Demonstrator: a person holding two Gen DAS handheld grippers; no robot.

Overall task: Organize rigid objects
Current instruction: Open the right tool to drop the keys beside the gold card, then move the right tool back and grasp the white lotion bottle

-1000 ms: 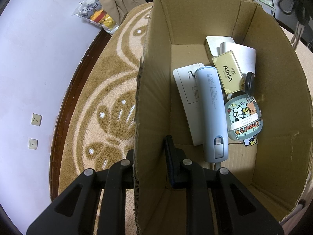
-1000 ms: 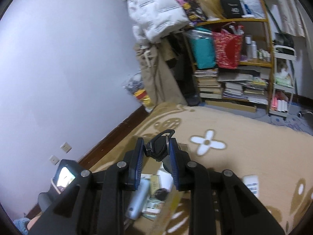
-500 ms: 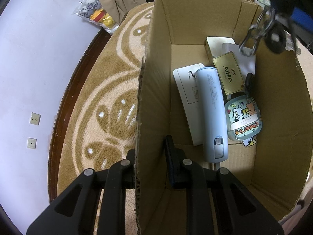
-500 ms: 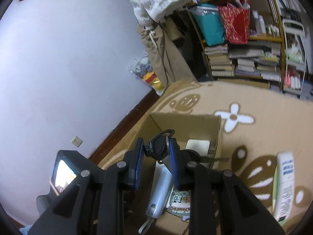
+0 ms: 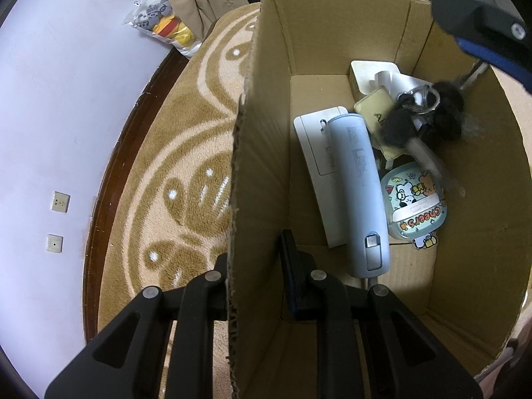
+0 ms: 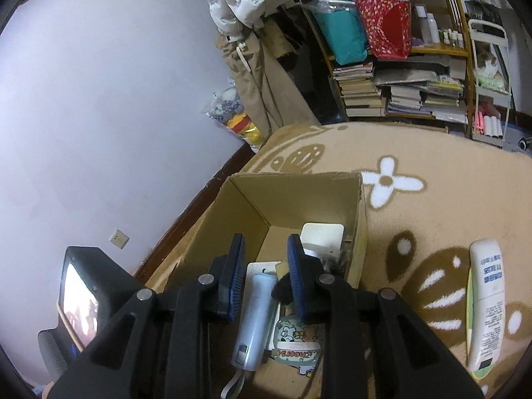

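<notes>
An open cardboard box [image 5: 259, 153] stands on the carpet. My left gripper [image 5: 256, 269] is shut on its left wall, one finger outside and one inside. Inside lie a light blue power bank [image 5: 359, 193], a flat white box [image 5: 316, 146], a gold tin [image 5: 372, 109], a round cartoon tin [image 5: 415, 202] and a white case [image 5: 369, 73]. A black key bunch [image 5: 422, 116] shows blurred over the gold tin, free of any grip. My right gripper [image 6: 266, 279] hangs open above the box [image 6: 292, 199]; one finger [image 5: 482, 30] enters the left wrist view.
A white remote [image 6: 485, 302] lies on the tan patterned carpet [image 6: 432, 226] right of the box. The wall with sockets [image 5: 60, 202] runs close on the left. A bag of plush toys [image 5: 163, 23], hanging coats and a crowded bookshelf [image 6: 399, 66] stand behind.
My right gripper came over the box with the key bunch, then opened; the keys dropped into the box. My left gripper kept its hold on the box wall.
</notes>
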